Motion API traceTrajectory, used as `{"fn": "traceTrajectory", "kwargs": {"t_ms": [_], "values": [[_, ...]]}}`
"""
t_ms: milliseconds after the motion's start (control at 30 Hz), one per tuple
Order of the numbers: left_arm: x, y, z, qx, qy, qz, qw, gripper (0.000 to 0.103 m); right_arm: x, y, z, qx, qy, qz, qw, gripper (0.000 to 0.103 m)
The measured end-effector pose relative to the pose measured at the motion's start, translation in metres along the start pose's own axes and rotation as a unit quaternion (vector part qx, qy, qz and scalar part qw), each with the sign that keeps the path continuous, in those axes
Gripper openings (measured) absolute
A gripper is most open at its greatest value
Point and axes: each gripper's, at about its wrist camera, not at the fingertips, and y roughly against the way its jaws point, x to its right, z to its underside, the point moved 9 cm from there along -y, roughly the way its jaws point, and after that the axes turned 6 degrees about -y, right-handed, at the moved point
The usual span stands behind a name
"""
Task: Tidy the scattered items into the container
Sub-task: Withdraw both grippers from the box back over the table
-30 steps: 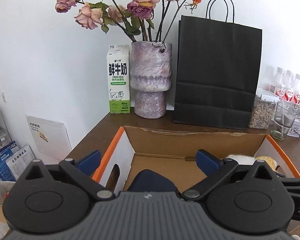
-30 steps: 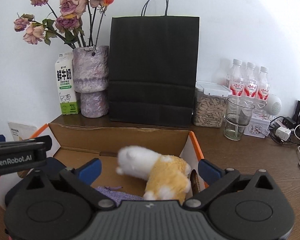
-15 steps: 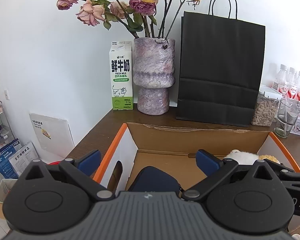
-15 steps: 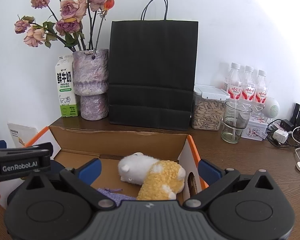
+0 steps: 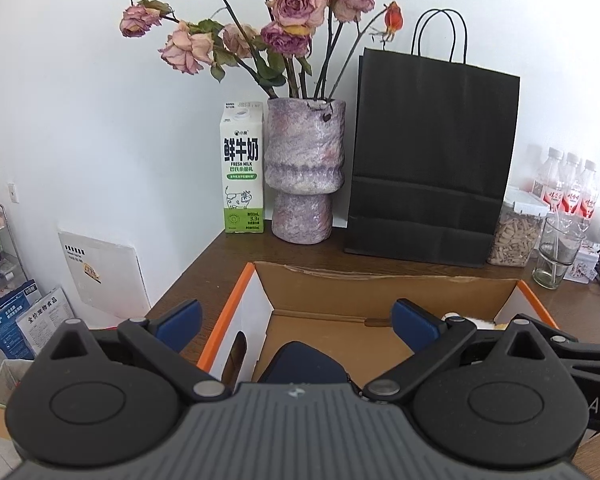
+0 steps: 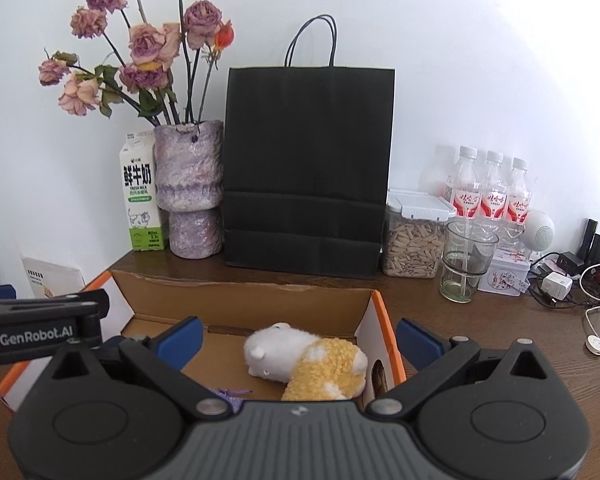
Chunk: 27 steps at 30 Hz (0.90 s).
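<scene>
An open cardboard box (image 5: 380, 284) with orange edges stands on the brown table; it also shows in the right wrist view (image 6: 244, 296). Inside lie a white and yellow plush toy (image 6: 308, 360), a dark blue pouch (image 5: 300, 364) and a bit of purple fabric (image 6: 230, 394). My left gripper (image 5: 296, 320) is open and empty above the box's left end. My right gripper (image 6: 300, 336) is open and empty above the box's right end, with the plush toy below it. The left gripper's side shows at the left of the right wrist view.
Behind the box stand a milk carton (image 5: 243, 168), a purple vase with dried roses (image 5: 304, 172) and a black paper bag (image 5: 428, 160). To the right are a seed jar (image 6: 414, 236), a glass (image 6: 464, 264), three bottles (image 6: 488, 192) and cables (image 6: 568, 280).
The plush toy has settled on the box floor. Both grippers have risen and drawn back a little from the box; both stay open.
</scene>
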Motion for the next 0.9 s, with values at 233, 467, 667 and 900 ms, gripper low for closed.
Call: {"fn": "traceTrajectory", "kwargs": {"t_ms": [233,467,667,900], "values": [[-0.004,0.026,-0.012,0.024,0.007,-0.001,0.9997,0.103,-0.004,0.026,-0.013,0.031,0.003,-0.006,0.999,0.103],[-0.008,0.054,-0.014,0.044,0.005,0.000,0.9990,0.103,-0.009,0.062,-0.023,0.068,0.009,-0.009,0.998,0.103],[-0.016,0.081,-0.002,0.059,0.023,0.037,0.9973,0.103,-0.013,0.095,-0.016,0.087,0.012,-0.027,0.996,0.103],[-0.025,0.112,0.019,0.076,0.010,0.038,0.9963,0.103,-0.014,0.133,0.010,0.094,0.015,-0.040,0.995,0.103]]}}
